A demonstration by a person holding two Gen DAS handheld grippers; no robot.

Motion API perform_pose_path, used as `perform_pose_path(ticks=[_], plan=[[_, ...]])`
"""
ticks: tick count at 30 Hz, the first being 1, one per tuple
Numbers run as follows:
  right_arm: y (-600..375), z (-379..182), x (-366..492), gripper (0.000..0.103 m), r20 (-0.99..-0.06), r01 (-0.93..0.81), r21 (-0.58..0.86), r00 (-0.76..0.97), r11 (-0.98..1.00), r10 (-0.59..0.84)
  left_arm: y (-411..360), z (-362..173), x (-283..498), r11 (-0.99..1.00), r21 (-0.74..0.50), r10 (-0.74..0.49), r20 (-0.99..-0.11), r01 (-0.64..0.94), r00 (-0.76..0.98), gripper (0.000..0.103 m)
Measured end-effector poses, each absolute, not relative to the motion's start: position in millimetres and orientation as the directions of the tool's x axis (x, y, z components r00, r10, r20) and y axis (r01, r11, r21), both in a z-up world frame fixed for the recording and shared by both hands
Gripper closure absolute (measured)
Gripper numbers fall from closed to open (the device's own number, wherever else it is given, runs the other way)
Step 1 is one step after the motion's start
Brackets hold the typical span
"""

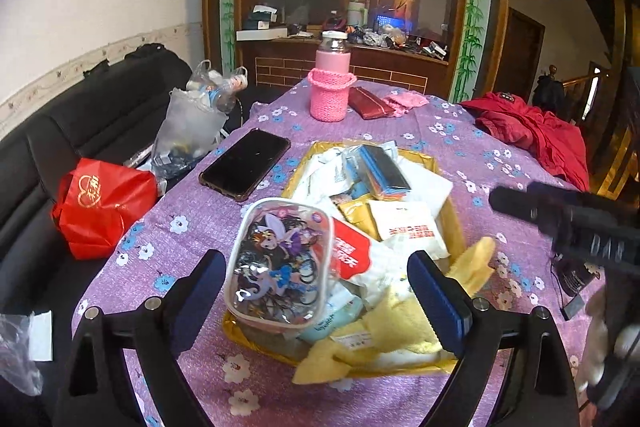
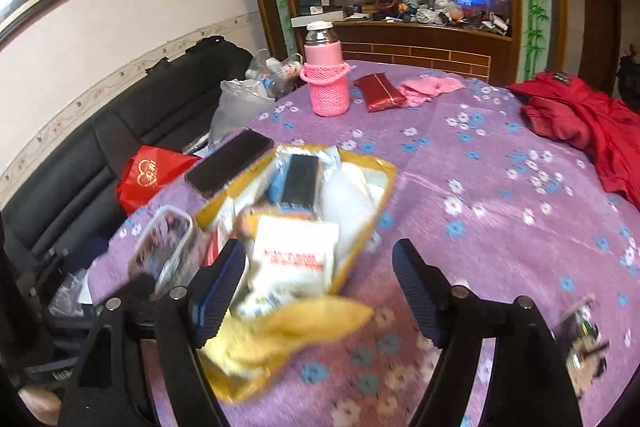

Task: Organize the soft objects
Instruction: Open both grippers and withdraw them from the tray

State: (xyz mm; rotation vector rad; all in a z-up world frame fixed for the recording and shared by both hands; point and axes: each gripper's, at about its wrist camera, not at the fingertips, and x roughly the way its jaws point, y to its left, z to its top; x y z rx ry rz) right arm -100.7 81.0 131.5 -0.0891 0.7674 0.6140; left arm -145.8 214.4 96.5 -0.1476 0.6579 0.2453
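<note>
Purple tablecloth (image 1: 352, 123); yellow cloth (image 2: 280, 331) between open right gripper (image 2: 320, 291) fingers

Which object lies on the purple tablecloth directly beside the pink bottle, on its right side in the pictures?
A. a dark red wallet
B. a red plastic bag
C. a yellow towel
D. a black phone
A: the dark red wallet lies flat on the purple tablecloth just to the right of the pink bottle, with a pink cloth beyond it.
</note>
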Motion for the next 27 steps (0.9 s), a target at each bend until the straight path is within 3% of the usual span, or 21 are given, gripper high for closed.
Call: perform_pose_path(ticks=[27], plan=[[27.2,110.6,-134.8,0.027,-0.673,-0.516,0.117,0.588,0.849,0.45,139.8,103.0,-146.2,0.977,0.069,0.201,-0.619,-0.202,0.759,0.007]])
